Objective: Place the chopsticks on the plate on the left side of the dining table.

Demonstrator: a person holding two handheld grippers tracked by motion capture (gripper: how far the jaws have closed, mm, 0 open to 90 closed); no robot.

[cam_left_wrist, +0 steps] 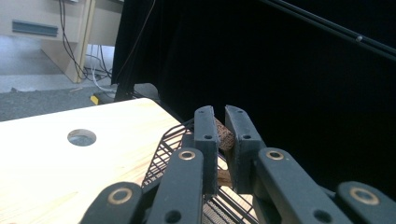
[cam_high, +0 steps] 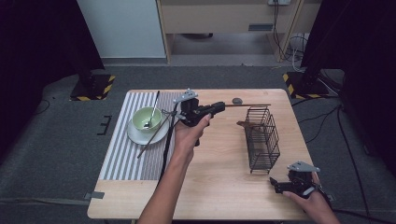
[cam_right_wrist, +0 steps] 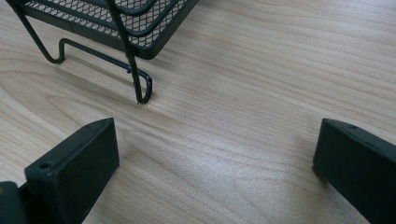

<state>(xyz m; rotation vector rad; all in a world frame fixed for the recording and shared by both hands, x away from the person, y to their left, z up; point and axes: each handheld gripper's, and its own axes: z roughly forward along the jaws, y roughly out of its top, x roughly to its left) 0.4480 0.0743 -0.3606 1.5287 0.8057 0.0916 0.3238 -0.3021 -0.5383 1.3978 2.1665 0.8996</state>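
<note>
Between the left gripper (cam_left_wrist: 220, 122) pads, slim brown chopstick (cam_high: 247, 105), level, textured end.

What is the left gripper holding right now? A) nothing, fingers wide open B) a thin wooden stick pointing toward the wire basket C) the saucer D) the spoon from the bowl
B: in the high view the left gripper has its fingers closed on a thin wooden stick that runs out above the wire basket; the spoon lies in the bowl.
</note>
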